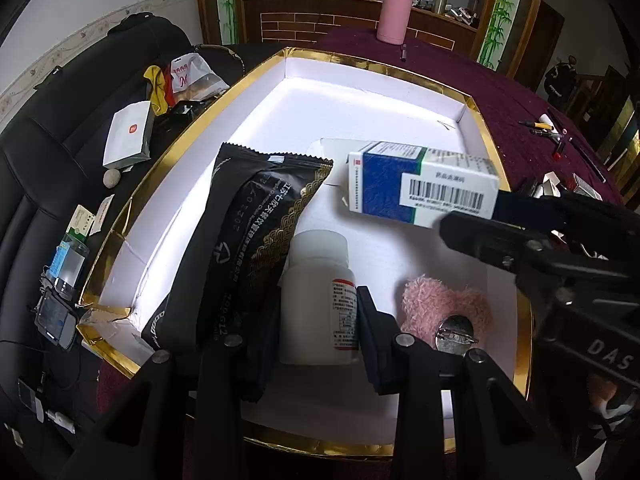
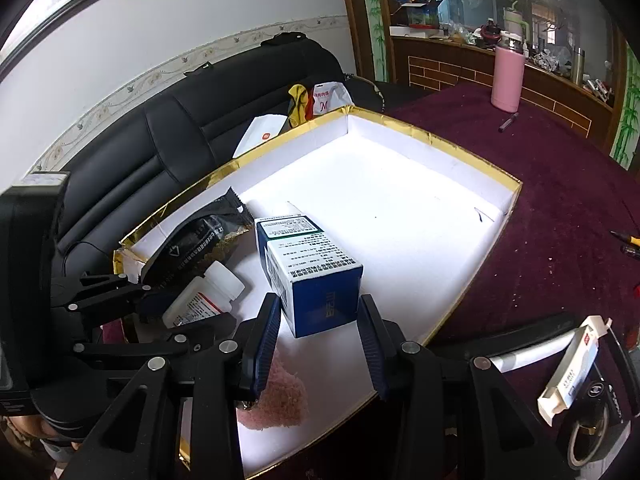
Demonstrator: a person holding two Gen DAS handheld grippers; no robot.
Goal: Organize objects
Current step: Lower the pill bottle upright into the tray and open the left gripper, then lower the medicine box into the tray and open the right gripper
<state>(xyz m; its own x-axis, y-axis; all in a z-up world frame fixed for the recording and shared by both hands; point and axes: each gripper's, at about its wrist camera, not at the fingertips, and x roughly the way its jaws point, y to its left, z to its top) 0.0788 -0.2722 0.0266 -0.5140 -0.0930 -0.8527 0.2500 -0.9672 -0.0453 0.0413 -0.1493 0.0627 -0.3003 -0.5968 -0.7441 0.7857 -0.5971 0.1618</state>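
Placing step: my right tool (image 2: 318,322) grips the blue carton (image 2: 310,276) above the white tray (image 2: 432,148); my left tool (image 1: 320,320) clamps the white bottle (image 1: 318,296). Next, I judge: lower carton to bare floor, release.

I see a big tray (image 1: 472,106) on the table (image 2: 540,168). In the tray, the snack bag (image 1: 256,232) lies left of the bottle (image 1: 316,292). The fuzzy thing (image 1: 440,304) lies right of the bottle. My right gripper (image 2: 316,316) holds the box (image 2: 312,276) over the tray

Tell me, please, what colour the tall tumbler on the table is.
The tumbler is pale pink; the right wrist view shows it best.
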